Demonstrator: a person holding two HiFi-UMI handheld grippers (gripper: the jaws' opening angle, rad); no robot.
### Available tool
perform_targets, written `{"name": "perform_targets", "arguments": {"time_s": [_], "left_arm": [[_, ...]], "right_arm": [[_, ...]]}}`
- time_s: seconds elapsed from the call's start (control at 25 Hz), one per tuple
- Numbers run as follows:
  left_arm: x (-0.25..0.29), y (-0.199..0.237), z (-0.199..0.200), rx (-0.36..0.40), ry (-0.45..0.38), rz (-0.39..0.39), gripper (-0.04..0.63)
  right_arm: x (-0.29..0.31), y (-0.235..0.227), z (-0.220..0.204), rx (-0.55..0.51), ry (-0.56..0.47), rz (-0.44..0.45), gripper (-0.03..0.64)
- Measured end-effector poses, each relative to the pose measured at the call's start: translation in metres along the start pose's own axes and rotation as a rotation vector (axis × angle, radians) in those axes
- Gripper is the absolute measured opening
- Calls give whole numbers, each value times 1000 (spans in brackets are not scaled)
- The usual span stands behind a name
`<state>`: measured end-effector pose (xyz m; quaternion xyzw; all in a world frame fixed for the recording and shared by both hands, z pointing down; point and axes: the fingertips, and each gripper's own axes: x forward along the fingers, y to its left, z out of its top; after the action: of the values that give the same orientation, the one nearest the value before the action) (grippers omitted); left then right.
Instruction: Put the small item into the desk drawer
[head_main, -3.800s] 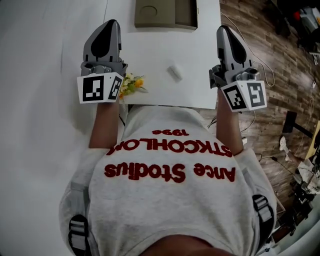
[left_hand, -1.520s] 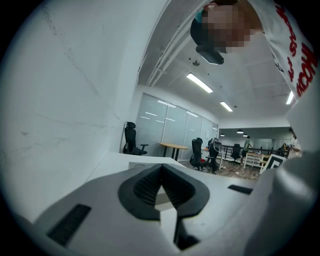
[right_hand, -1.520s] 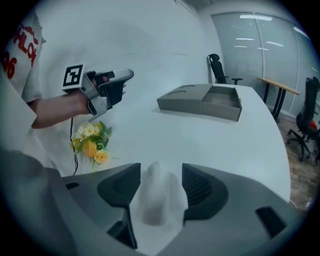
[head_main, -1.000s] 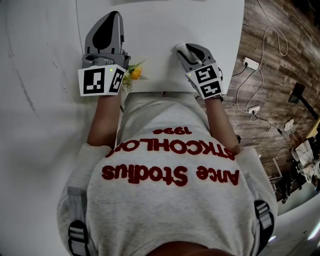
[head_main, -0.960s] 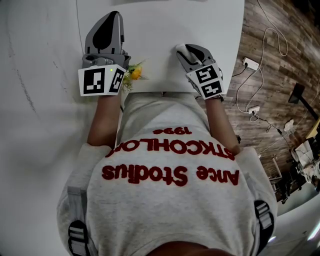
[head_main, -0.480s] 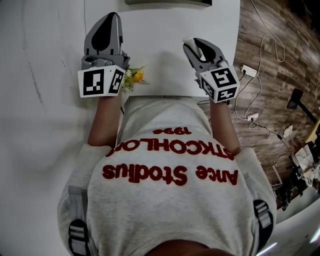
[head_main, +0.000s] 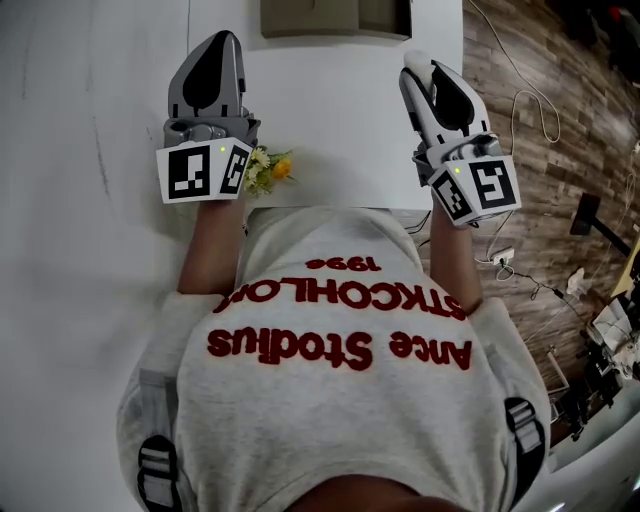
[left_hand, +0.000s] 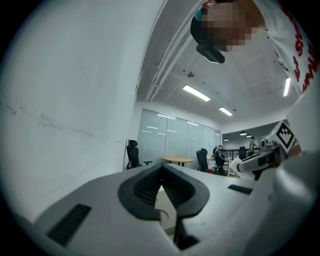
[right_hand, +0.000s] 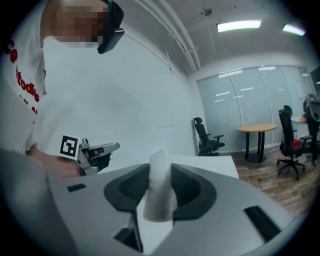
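Where the right gripper (right_hand: 160, 172) closes: jaws pinch a small white item (right_hand: 159, 192), upright between the pads, its top poking past the fingertips
Position: item and gripper clear of the tabletop, above the right side of the white desk (head_main: 330, 120)
Left gripper (left_hand: 161, 170): jaws together at the tips, nothing between them, held over the desk's left side
Desk: sprig of yellow and white flowers (head_main: 268, 170) at the near edge, just beside the left gripper; olive-grey tray (head_main: 330, 18) at the far edge
Surroundings: wood floor (head_main: 540, 150) to the right; person in a grey sweatshirt (head_main: 340, 400) with red lettering fills the foreground
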<state>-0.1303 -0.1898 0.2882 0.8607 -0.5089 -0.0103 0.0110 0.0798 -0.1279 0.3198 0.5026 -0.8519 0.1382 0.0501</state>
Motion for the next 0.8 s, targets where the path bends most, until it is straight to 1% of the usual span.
{"name": "perform_targets", "arguments": {"time_s": [0.24,0.4,0.44,0.56,0.64,0.72,0.8], "left_arm": [[6,-11,18,-2,-40,-2,7],[11,-14,7,4,-76,-9,8],[10,-12,8,4,-77,-9,7],[13,-3,32,8,-72,-7,8],[21,-1,42,13,-72,-11,8],[26,-3,39,12,-74,-15,8],[30,-5,33,8,-72,-15,7]], "right_arm": [[-18,-18,43,-29,-166,-62,136],[-24,-25,51,-59,-267,-80,137],[-25,-23,56,-65,-280,-82,137],[-23,-16,86,-63,-299,-78,137],[-19,-18,97,-59,-302,-75,137],[-16,-22,93,-55,-296,-70,137],[-13,-25,85,-28,-287,-58,137]]}}
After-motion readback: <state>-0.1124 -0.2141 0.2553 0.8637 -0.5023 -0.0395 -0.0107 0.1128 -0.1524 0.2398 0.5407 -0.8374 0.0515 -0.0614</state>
